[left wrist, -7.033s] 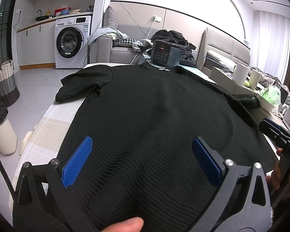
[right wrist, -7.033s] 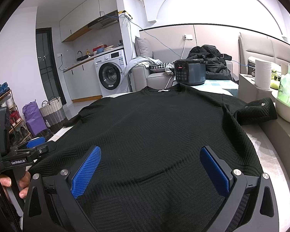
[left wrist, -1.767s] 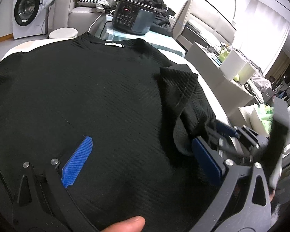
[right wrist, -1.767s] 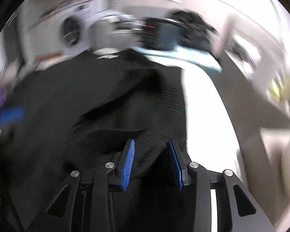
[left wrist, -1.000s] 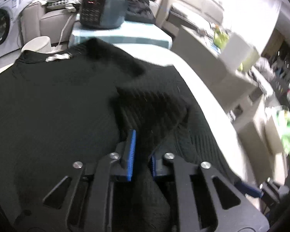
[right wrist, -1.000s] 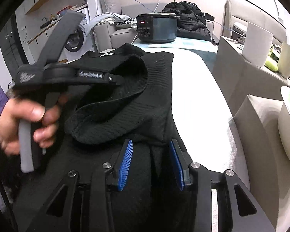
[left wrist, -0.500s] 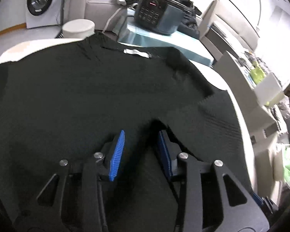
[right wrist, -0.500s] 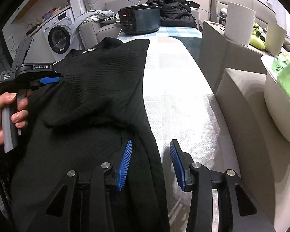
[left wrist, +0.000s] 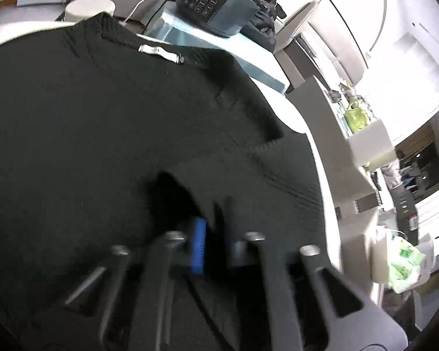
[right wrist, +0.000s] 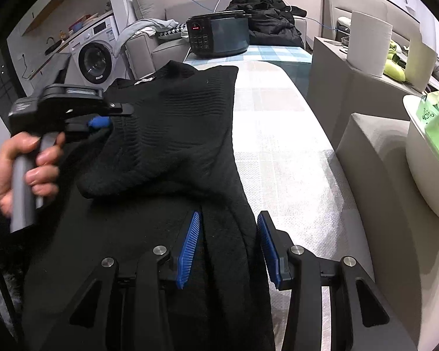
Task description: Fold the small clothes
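Observation:
A black knit sweater [left wrist: 102, 117] lies flat on the checked table cover [right wrist: 278, 146], neck label away from me. Its right side and sleeve [right wrist: 149, 161] are folded over onto the body. In the right wrist view, a hand [right wrist: 23, 163] holds my left gripper [right wrist: 102, 122] at the sleeve's edge. The left wrist view shows that gripper [left wrist: 212, 225] blurred, its jaws closing, the blue pads nearly together with black fabric pinched between them. My right gripper [right wrist: 228, 216] stands partly open, straddling the sweater's folded edge low on the right; its pads do not press the cloth.
A dark multicooker [right wrist: 219, 36] stands at the table's far end, with black clothes behind it. A grey ledge [right wrist: 380, 204] runs along the right side, bearing a paper roll [right wrist: 368, 44] and a white tub with a green packet [right wrist: 430, 158]. A washing machine [right wrist: 95, 58] stands at the far left.
The left gripper's jaws have gone from partly open to nearly together on the sleeve fabric, and it has shifted closer over the sweater. The right gripper has stayed put.

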`<state>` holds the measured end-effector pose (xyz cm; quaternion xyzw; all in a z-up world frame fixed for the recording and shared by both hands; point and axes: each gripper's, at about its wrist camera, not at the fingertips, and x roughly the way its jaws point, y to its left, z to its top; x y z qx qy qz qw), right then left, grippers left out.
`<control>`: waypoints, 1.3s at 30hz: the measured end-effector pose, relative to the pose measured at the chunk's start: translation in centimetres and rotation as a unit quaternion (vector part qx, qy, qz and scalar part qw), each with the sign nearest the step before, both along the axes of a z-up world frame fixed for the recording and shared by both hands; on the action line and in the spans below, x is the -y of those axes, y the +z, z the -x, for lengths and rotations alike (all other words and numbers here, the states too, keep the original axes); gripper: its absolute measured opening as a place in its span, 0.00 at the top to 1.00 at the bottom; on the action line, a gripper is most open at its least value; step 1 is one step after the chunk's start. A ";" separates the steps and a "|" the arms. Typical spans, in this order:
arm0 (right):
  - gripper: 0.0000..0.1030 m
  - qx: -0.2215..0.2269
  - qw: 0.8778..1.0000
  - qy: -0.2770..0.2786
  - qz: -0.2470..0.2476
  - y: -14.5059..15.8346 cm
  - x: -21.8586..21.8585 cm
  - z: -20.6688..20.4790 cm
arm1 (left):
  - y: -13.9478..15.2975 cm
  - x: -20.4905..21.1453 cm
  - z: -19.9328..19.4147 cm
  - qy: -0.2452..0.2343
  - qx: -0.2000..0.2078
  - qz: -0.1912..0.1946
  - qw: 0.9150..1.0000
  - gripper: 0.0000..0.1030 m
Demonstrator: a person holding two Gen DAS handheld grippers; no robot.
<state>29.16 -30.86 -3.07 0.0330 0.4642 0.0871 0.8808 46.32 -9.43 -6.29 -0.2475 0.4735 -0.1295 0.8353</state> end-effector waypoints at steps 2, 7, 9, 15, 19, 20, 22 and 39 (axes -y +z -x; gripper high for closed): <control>0.59 -0.004 1.000 0.004 0.010 -0.3 -0.1 0.2 | 0.7 0.1 -0.5 0.001 0.027 -0.012 1.000 0.98; 0.58 -0.014 1.000 0.007 0.026 -0.7 -0.1 0.7 | 1.7 -0.6 -1.9 0.033 0.060 -0.050 0.996 0.98; 0.58 -0.014 1.000 0.004 0.022 -0.6 0.0 0.8 | 1.2 -0.6 -2.1 0.035 0.041 -0.060 0.997 0.96; 0.58 0.007 1.000 0.013 -0.003 0.7 -1.1 0.1 | 1.9 -0.1 0.8 0.020 0.035 -0.091 0.995 0.46; 0.55 0.003 1.000 0.025 0.007 0.4 -2.4 -1.4 | 2.6 -0.1 4.1 0.001 0.030 -0.095 0.995 0.40; 0.55 -0.003 1.000 0.022 0.013 0.1 -2.6 -1.9 | 2.7 -0.1 5.0 0.001 0.029 -0.096 0.995 0.40; 0.55 -0.004 1.000 0.016 0.022 -0.3 -2.8 -2.4 | 2.8 -0.2 6.5 -0.005 0.028 -0.093 0.995 0.40; 0.89 0.008 0.996 -0.019 0.087 -0.1 -2.3 -2.0 | 3.6 -4.1 16.1 0.018 0.013 -0.105 0.994 0.38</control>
